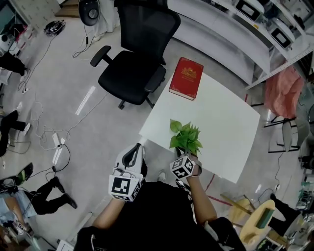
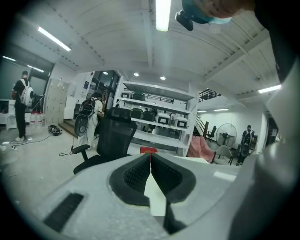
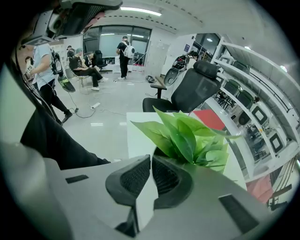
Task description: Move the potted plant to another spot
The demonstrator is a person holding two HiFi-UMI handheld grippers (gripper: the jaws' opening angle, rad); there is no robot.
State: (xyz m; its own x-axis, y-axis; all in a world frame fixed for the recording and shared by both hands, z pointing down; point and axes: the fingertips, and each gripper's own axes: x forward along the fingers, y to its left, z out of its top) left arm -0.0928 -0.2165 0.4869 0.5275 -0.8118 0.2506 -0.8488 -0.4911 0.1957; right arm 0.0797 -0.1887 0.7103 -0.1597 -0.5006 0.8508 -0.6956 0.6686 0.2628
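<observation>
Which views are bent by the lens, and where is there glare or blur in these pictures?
Head view: mild bending, sharp, even light; the white table is almost washed out. Left gripper view: strong fisheye, dark corners, glare from the ceiling light strip, left gripper soft. Right gripper view: same fisheye; potted plant sharp, right gripper soft near the lens.

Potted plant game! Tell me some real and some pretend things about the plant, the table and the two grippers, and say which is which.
1. The potted plant has green leaves. True.
2. The book on the white table is blue. False: it is red.
3. The left gripper has its jaws wide apart. False: they are closed together with nothing between them.
4. The right gripper is right at the plant's pot. True.
</observation>
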